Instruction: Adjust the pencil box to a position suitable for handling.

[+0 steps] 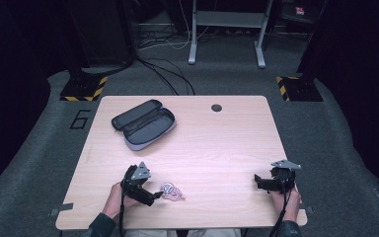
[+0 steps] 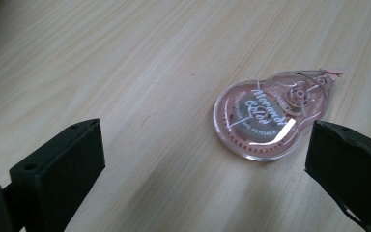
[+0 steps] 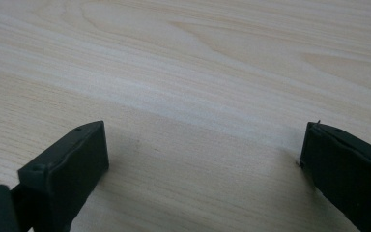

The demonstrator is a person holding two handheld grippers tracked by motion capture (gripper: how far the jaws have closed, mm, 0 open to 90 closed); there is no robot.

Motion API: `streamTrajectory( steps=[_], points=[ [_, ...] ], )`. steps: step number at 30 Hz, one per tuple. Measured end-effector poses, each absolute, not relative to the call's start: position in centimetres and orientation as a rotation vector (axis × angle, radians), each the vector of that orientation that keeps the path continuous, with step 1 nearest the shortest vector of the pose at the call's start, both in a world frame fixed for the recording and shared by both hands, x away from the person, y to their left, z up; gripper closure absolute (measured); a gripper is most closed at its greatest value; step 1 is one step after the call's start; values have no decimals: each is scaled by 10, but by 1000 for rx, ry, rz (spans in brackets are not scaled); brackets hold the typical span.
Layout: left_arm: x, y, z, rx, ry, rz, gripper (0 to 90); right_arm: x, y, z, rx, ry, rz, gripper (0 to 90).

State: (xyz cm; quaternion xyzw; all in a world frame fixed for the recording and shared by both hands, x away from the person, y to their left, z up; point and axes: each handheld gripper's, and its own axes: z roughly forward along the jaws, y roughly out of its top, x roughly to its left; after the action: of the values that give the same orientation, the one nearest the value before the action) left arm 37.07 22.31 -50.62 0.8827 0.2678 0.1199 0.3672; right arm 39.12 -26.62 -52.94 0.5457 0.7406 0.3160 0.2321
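Left tongs [image 1: 153, 198] are held low at the near-left, jaws spread wide and angled rightward. Right tongs [image 1: 257, 181] are held at the near-right, jaws likewise spread wide, pointed leftward. Both forearms are seen entering from the near edge.

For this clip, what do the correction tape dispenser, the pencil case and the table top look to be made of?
Correction tape dispenser: clear pinkish plastic, glossy; the inner wheel shows through and light glints off it.
Pencil case: probably dark fabric over a stiff shell, matt, lying open with a pale lining.
Table: light wood-grain surface, likely laminate, with a soft sheen.
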Motion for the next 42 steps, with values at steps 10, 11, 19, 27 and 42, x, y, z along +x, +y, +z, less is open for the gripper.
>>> streamTrajectory(
  steps=[10,11,19,27,42],
  points=[
    [376,203,-513,2304,600,235,18,391,-266,-529,1501,2032,871,32],
    [376,202,-514,2300,598,242,25,391,-266,-529,1502,2031,872,32],
    [375,192,-517,2305,521,202,93,391,-266,-529,1501,2033,871,32],
    [375,185,-518,2295,465,204,224,391,-266,-529,1501,2033,871,33],
    [369,184,-520,2305,461,236,362,391,-266,-529,1502,2031,872,34]
  ],
)
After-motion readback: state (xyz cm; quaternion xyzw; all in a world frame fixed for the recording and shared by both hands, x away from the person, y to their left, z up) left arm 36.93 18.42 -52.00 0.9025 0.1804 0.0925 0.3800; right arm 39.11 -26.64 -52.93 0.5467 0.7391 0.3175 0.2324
